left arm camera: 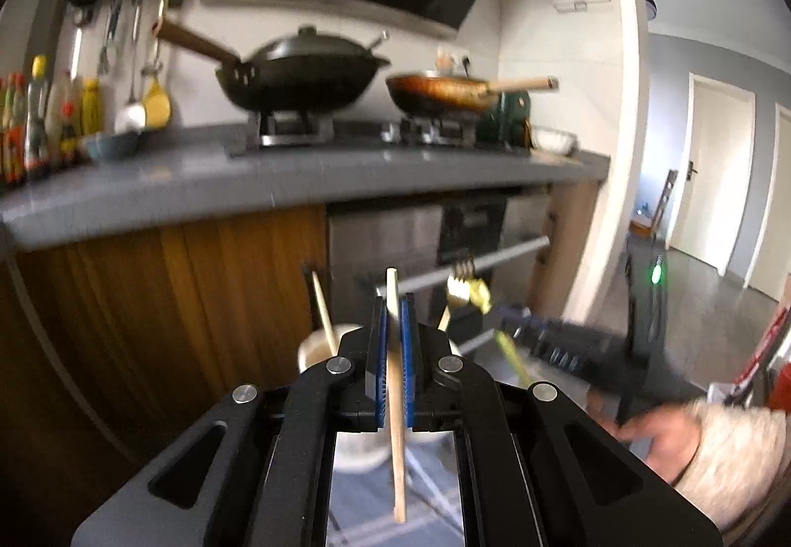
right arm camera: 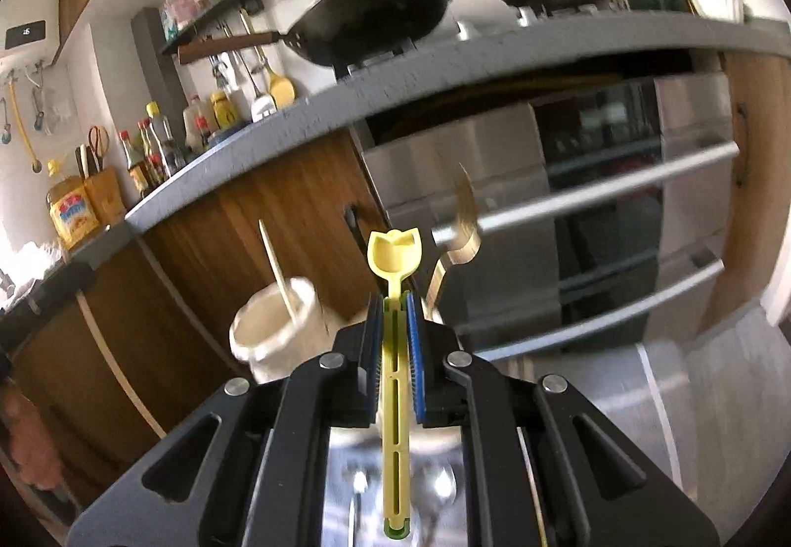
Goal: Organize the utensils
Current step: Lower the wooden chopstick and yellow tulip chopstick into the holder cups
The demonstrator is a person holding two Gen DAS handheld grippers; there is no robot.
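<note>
left gripper (left arm camera: 394, 324) clamped on a wooden chopstick (left arm camera: 395, 398), right gripper (right arm camera: 395, 319) clamped on a yellow utensil (right arm camera: 395, 250), both upright. cream holder cup (right arm camera: 274, 324) sits ahead, low and left; i judge my left hand nearer.

Daylight pours in from the doorway (left arm camera: 712, 181) on the right of the left wrist view, washing it pale. Both pictures are smeared by motion blur, strongest on the far hand (left arm camera: 662, 433). Fisheye curvature bends the tabletop (right arm camera: 445, 67), and the corners fall black.
</note>
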